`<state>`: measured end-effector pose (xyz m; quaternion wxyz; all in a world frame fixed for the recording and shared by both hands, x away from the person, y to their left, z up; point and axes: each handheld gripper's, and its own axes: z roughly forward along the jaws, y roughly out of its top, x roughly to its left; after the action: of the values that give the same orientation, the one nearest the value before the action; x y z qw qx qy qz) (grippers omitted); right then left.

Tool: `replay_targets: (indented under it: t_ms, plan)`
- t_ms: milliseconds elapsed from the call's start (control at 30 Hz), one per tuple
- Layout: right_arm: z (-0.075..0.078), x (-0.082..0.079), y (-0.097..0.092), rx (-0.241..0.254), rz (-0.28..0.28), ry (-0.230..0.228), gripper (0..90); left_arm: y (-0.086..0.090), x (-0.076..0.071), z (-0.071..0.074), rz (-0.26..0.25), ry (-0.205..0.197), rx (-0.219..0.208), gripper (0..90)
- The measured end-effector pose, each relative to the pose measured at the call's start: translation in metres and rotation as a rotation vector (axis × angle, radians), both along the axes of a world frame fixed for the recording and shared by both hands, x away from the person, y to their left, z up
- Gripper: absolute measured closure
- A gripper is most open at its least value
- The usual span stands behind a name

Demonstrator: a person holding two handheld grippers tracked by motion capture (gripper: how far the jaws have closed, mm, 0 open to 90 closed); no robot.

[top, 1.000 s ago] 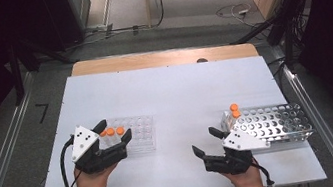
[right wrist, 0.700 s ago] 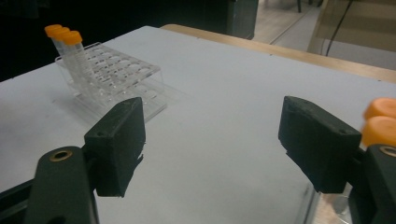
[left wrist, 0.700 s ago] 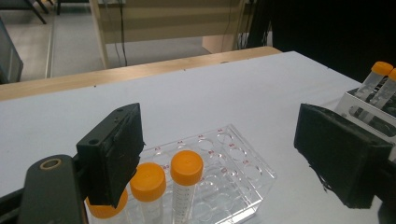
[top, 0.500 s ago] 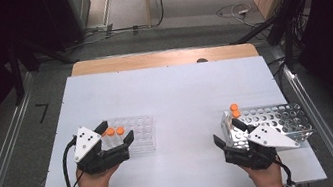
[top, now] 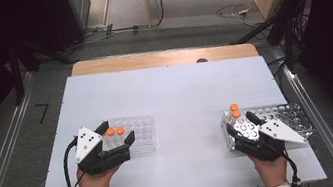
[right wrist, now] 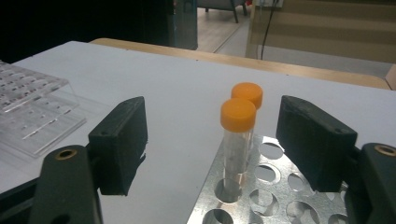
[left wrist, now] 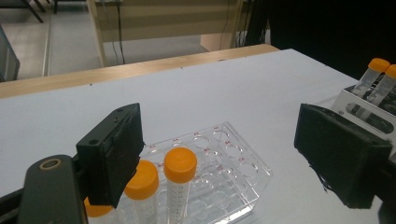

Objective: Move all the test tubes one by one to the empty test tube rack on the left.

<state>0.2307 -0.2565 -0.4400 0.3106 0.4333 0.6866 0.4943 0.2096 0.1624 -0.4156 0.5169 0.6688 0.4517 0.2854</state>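
With our right gripper (right wrist: 212,140) jaws apart and closing around the nearer of 2 orange-capped tubes (right wrist: 237,135) at the metal rack's (top: 280,121) left corner, we risked jostling its neighbour, left gripper (left wrist: 219,154) open.

1. Two clear tubes with orange caps (right wrist: 238,135) stand upright in corner holes of the metal rack (top: 287,117), one just behind the other.
2. More orange-capped tubes (left wrist: 180,186) stand upright in the clear plastic rack (left wrist: 233,172), at its near end.
3. Both racks lie flat on the white tabletop (top: 180,96), well apart.
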Motion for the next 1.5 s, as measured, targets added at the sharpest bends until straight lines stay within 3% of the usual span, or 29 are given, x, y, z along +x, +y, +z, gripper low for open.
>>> replay_targets:
  t_ms: [233, 533, 967, 1500]
  plan:
    - [-0.016, 0.013, 0.002, -0.006, -0.058, 0.018, 35.0, -0.002, 0.001, -0.002, -0.007, 0.006, 0.003, 15.9]
    - [-0.029, 0.020, 0.005, -0.027, -0.090, 0.044, 53.6, -0.001, 0.000, -0.001, -0.005, 0.006, -0.004, 16.0]
    - [-0.033, 0.023, 0.004, -0.026, -0.111, 0.053, 69.8, -0.002, 0.000, -0.002, -0.011, 0.014, -0.004, 16.1]
    - [-0.019, 0.018, 0.001, 0.000, -0.112, 0.007, 71.1, -0.003, 0.000, -0.002, -0.016, 0.013, 0.002, 16.1]
